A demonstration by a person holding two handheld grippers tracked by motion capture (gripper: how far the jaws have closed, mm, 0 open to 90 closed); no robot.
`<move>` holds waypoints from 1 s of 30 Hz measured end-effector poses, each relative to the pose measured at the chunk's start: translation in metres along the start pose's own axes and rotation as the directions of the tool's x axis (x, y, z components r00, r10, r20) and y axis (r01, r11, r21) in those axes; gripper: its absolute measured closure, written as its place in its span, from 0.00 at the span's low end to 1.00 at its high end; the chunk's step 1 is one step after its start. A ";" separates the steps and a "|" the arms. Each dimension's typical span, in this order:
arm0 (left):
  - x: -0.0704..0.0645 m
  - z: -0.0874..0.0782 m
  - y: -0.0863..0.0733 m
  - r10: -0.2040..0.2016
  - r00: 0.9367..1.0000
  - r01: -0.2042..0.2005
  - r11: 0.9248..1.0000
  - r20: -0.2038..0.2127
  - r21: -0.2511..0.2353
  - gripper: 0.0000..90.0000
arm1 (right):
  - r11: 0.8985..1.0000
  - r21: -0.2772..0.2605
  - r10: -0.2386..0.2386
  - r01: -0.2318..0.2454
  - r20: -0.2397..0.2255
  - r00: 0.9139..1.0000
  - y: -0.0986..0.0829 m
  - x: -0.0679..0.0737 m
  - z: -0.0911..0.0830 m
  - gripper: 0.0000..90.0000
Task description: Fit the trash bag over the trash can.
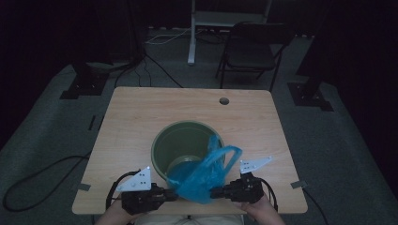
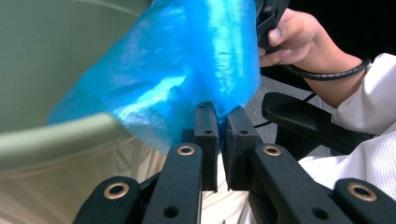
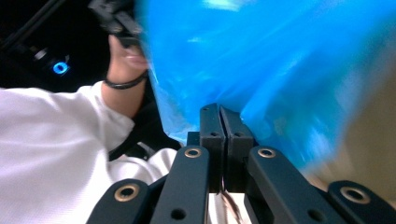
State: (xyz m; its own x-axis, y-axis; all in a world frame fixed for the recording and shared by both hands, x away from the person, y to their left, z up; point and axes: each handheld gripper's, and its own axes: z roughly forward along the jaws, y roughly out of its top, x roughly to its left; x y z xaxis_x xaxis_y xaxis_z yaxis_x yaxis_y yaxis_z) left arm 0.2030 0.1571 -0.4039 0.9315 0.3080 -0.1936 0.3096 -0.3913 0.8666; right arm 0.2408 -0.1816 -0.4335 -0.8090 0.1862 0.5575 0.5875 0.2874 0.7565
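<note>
A blue plastic bag (image 1: 202,173) hangs over the near rim of a green bin (image 1: 173,140) on the wooden table. My left gripper (image 1: 174,193) is shut on the bag's left lower edge, and my right gripper (image 1: 213,191) is shut on its right lower edge. In the left gripper view the jaws pinch the bag (image 2: 187,70) beside the bin's rim (image 2: 51,137), with the left gripper (image 2: 222,113) nearly closed on the film. In the right gripper view the right gripper (image 3: 220,110) is pressed tight on the bag (image 3: 261,60). One bag handle loops up over the bin.
The wooden table (image 1: 141,112) has a round cable hole (image 1: 224,101) at the back right. A folding chair (image 1: 251,51) and stand legs lie on the floor beyond the table. The person's hand (image 2: 299,37) and white sleeve (image 3: 51,140) are close by.
</note>
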 end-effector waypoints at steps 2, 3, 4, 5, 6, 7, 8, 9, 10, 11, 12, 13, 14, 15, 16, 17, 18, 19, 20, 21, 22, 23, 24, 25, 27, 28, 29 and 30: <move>0.001 0.002 -0.002 -0.004 1.000 0.004 1.000 -0.007 0.004 0.96 | 1.000 -0.011 0.028 -0.028 0.039 0.999 -0.007 -0.007 0.000 0.96; 0.001 0.002 -0.003 -0.002 1.000 0.002 1.000 -0.013 0.008 0.96 | 0.999 -0.016 0.047 -0.047 0.041 0.998 -0.011 -0.010 -0.001 0.96; 0.002 0.003 -0.004 -0.001 1.000 0.001 1.000 -0.020 0.009 0.98 | 0.998 -0.027 0.062 -0.061 0.044 0.997 -0.015 -0.014 -0.002 0.95; 0.002 0.004 -0.006 0.005 0.999 -0.004 1.000 -0.032 0.018 0.98 | 0.996 -0.036 0.083 -0.081 0.054 0.995 -0.019 -0.017 -0.003 0.95; 0.002 0.004 -0.006 0.005 0.999 -0.004 1.000 -0.032 0.018 0.98 | 0.996 -0.036 0.083 -0.081 0.054 0.995 -0.019 -0.017 -0.003 0.95; 0.003 0.005 -0.008 0.001 0.999 -0.001 1.000 -0.034 0.020 0.98 | 0.994 -0.045 0.103 -0.100 0.057 0.993 -0.024 -0.021 -0.004 0.94; 0.003 0.006 -0.009 0.002 0.999 -0.001 1.000 -0.040 0.026 0.98 | 0.991 -0.056 0.130 -0.125 0.107 0.986 -0.032 -0.028 -0.008 0.94; 0.003 0.006 -0.009 0.002 0.999 -0.001 1.000 -0.040 0.026 0.98 | 0.991 -0.056 0.130 -0.125 0.107 0.986 -0.032 -0.028 -0.008 0.94; 0.004 0.007 -0.010 -0.001 0.999 0.002 1.000 -0.046 0.025 0.98 | 0.989 -0.062 0.140 -0.133 0.126 0.982 -0.034 -0.030 -0.010 0.93; 0.004 0.006 -0.011 -0.008 0.999 0.009 1.000 -0.043 0.023 0.98 | 0.983 -0.093 0.171 -0.159 0.145 0.974 -0.038 -0.035 -0.019 0.91; 0.004 0.006 -0.011 -0.011 0.999 0.012 1.000 -0.043 0.022 0.98 | 0.983 -0.093 0.171 -0.159 0.145 0.974 -0.038 -0.035 -0.019 0.91; 0.005 0.005 -0.011 -0.008 0.999 0.009 1.000 -0.047 0.022 0.98 | 0.981 -0.107 0.180 -0.163 0.164 0.970 -0.038 -0.036 -0.024 0.91; 0.004 0.003 -0.010 -0.008 0.999 0.009 1.000 -0.042 0.019 0.98 | 0.976 -0.155 0.180 -0.150 0.208 0.961 -0.032 -0.035 -0.040 0.87; 0.004 0.002 -0.010 -0.010 0.999 0.011 1.000 -0.043 0.014 0.98 | 0.975 -0.174 0.177 -0.139 0.227 0.958 -0.028 -0.034 -0.046 0.86; 0.004 0.002 -0.010 -0.010 0.999 0.011 1.000 -0.043 0.014 0.94 | 0.975 -0.174 0.177 -0.139 0.227 0.958 -0.028 -0.034 -0.046 0.86; 0.003 0.000 -0.008 -0.020 1.000 0.020 1.000 -0.023 0.006 0.94 | 0.973 -0.199 0.163 -0.117 0.238 0.957 -0.022 -0.031 -0.054 0.83; 0.001 -0.001 -0.008 -0.014 1.000 0.014 1.000 -0.028 0.005 0.70 | 0.964 -0.253 0.144 -0.078 0.254 0.956 -0.009 -0.023 -0.068 0.73; -0.002 -0.002 -0.006 -0.009 0.999 0.009 1.000 -0.049 0.004 0.64 | 0.959 -0.277 0.135 -0.062 0.253 0.958 -0.003 -0.019 -0.074 0.67; -0.004 -0.005 -0.005 -0.007 0.999 0.007 1.000 -0.053 0.013 0.57 | 0.953 -0.298 0.129 -0.052 0.242 0.962 0.004 -0.015 -0.078 0.66; -0.006 -0.007 -0.004 -0.007 0.998 0.008 1.000 -0.057 0.013 0.49 | 0.949 -0.313 0.115 -0.041 0.223 0.968 0.011 -0.011 -0.083 0.64; -0.008 -0.011 -0.003 -0.008 0.998 0.008 1.000 -0.067 0.008 0.47 | 0.947 -0.321 0.105 -0.031 0.216 0.971 0.015 -0.009 -0.085 0.61; -0.009 -0.013 -0.002 -0.002 0.997 0.003 1.000 -0.071 0.009 0.47 | 0.943 -0.333 0.089 -0.016 0.204 0.975 0.021 -0.005 -0.087 0.59; -0.010 -0.017 -0.001 -0.001 0.997 0.001 1.000 -0.076 -0.001 0.44 | 0.941 -0.339 0.078 -0.008 0.192 0.978 0.024 -0.004 -0.088 0.57; -0.012 -0.020 0.000 -0.004 0.997 0.003 1.000 -0.083 -0.012 0.44 | 0.939 -0.343 0.069 -0.006 0.173 0.982 0.028 -0.003 -0.088 0.54; -0.017 -0.025 0.006 -0.001 0.995 -0.002 0.999 -0.098 -0.034 0.44 | 0.942 -0.336 0.061 -0.014 0.129 0.990 0.035 -0.002 -0.083 0.51; -0.017 -0.025 0.006 -0.001 0.995 -0.002 0.999 -0.098 -0.034 0.43 | 0.942 -0.336 0.061 -0.014 0.129 0.990 0.035 -0.002 -0.083 0.51; -0.022 -0.025 0.010 0.014 0.995 -0.018 0.999 -0.094 -0.042 0.43 | 0.946 -0.323 0.053 -0.015 0.111 0.992 0.037 0.000 -0.079 0.48; -0.026 -0.023 0.013 0.024 0.995 -0.029 0.999 -0.092 -0.044 0.42 | 0.953 -0.302 0.036 -0.009 0.086 0.996 0.039 0.001 -0.072 0.48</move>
State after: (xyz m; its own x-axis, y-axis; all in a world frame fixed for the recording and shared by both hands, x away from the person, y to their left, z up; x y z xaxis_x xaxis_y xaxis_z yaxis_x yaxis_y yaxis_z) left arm 0.1782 0.1644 -0.3772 0.9173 0.3765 -0.1295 0.2741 -0.3615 0.8912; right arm 0.2643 -0.2382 -0.3785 -0.7858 0.2767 0.5531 0.5729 -0.0116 0.8196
